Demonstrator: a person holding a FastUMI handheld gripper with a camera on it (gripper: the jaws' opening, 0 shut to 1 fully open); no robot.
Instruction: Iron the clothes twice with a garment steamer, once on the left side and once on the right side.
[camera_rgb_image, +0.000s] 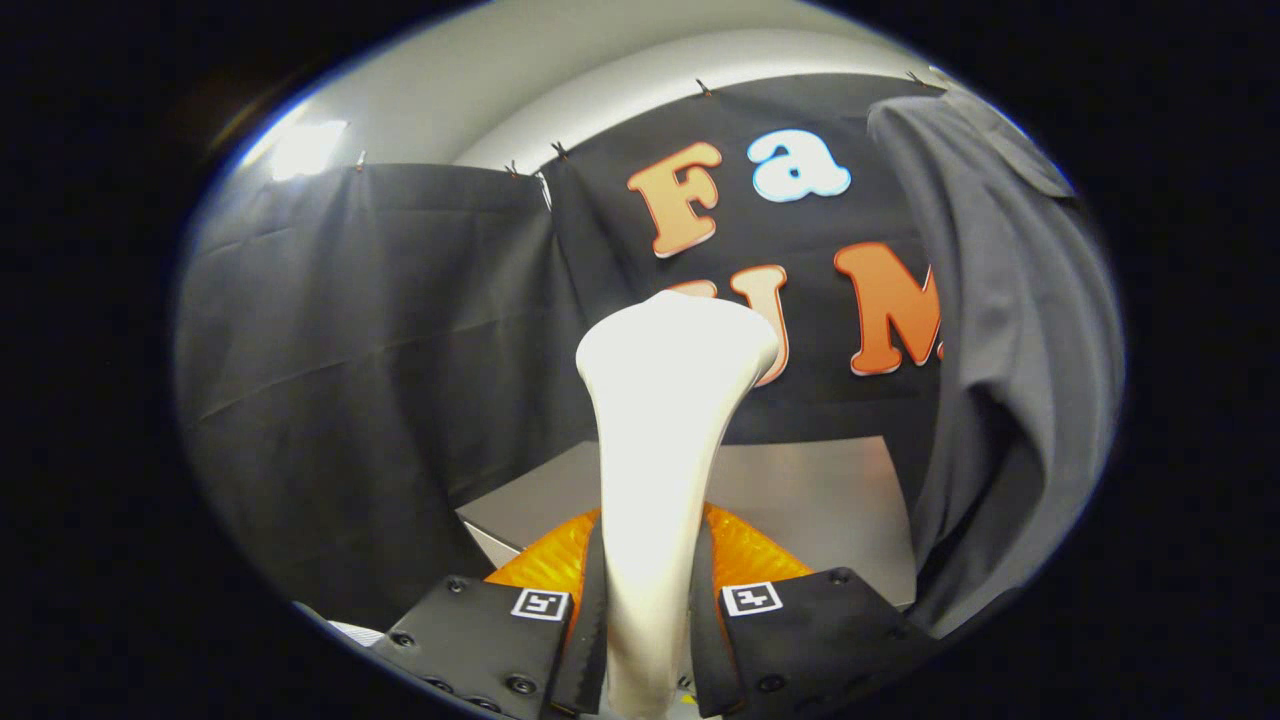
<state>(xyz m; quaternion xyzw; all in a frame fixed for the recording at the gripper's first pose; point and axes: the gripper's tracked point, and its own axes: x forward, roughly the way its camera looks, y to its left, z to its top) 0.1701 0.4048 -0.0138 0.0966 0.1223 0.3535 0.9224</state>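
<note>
A white garment steamer (660, 440) stands upright between my two black fingers (590, 620), its handle clamped by both and its wide head rising well ahead of them. My gripper (648, 625) is shut on the steamer's handle. A grey shirt (1000, 340) hangs to the right of the steamer, beyond the fingers, with a chest pocket near its top. The steamer's head is apart from the shirt, left of it by a clear gap. An orange ribbed piece (745, 555) shows just behind the fingers on both sides of the handle.
A grey table top (820, 500) lies beyond the fingers, below the steamer's head. Black cloth walls (380, 330) hang behind and to the left, pinned along the top. A bright ceiling light (305, 148) glows above the left wall.
</note>
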